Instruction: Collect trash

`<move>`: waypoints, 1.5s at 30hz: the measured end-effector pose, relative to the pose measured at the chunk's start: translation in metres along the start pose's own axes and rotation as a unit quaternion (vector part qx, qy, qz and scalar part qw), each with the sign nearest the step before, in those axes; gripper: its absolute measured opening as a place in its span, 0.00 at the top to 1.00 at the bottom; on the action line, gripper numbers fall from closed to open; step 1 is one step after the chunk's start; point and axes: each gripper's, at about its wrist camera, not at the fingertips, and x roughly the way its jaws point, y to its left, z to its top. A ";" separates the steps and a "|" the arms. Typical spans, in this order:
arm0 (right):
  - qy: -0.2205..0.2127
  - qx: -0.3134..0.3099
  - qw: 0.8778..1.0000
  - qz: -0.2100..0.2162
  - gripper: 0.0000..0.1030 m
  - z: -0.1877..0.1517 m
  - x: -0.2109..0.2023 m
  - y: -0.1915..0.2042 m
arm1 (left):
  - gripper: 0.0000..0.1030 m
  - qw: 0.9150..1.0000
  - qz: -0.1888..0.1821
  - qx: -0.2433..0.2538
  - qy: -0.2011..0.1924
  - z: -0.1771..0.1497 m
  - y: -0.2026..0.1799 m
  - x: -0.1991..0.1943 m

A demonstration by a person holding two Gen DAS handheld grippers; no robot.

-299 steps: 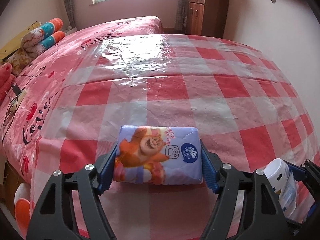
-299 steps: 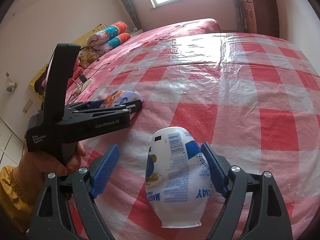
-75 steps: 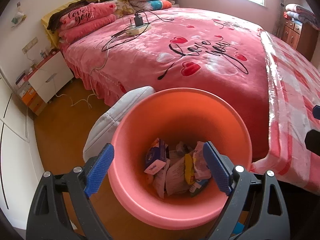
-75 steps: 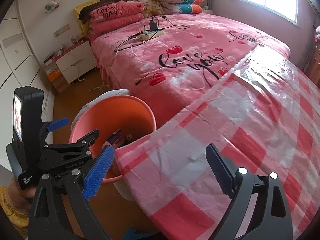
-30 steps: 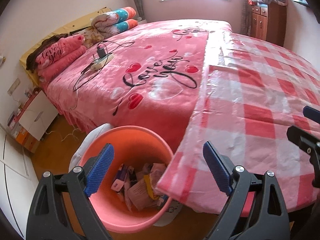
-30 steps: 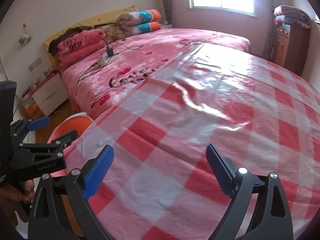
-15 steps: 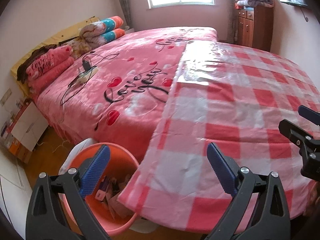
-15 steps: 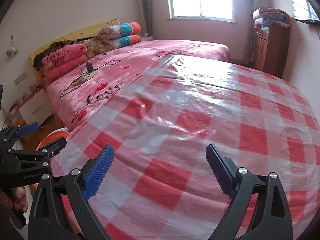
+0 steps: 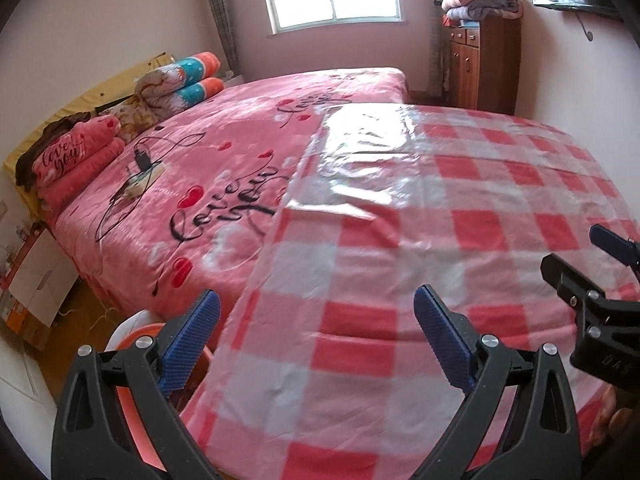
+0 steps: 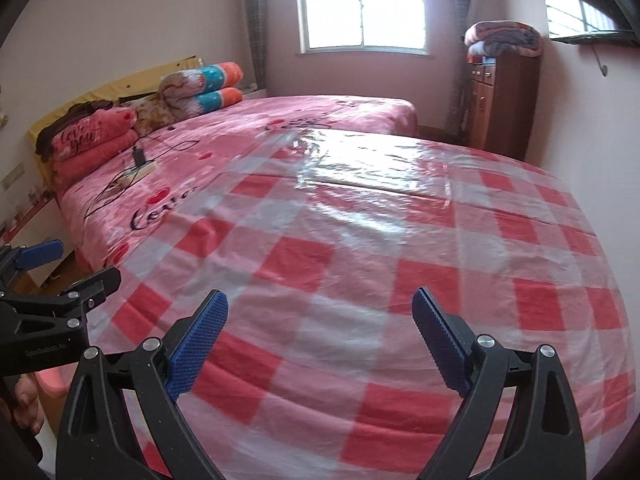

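No trash is seen on the checked sheet; the bin lies below the bed's near left corner, nearest the left tongs. Both the left and the right tongs are held wide and empty.

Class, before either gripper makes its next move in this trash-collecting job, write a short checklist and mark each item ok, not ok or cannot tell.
1. Left gripper jaws empty and apart: ok.
2. Right gripper jaws empty and apart: ok.
3. Orange bin within view at the bed's edge: ok, partly hidden.
4. Checked plastic sheet free of trash: ok where visible.
5. Grippers apart from each other: ok.
6. More trash elsewhere in the room: cannot tell.
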 end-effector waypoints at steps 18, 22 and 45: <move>-0.025 0.064 0.996 -0.049 0.08 0.001 -0.011 -0.067 | 0.05 0.999 -0.043 0.028 -0.019 0.028 -0.072 0.003; -0.027 0.073 0.995 -0.061 0.08 0.000 -0.012 -0.077 | 0.05 0.998 -0.059 0.028 -0.018 0.032 -0.083 0.005; -0.027 0.108 0.988 -0.109 0.08 -0.004 -0.013 -0.128 | 0.05 0.996 -0.067 0.049 -0.028 0.045 -0.143 0.021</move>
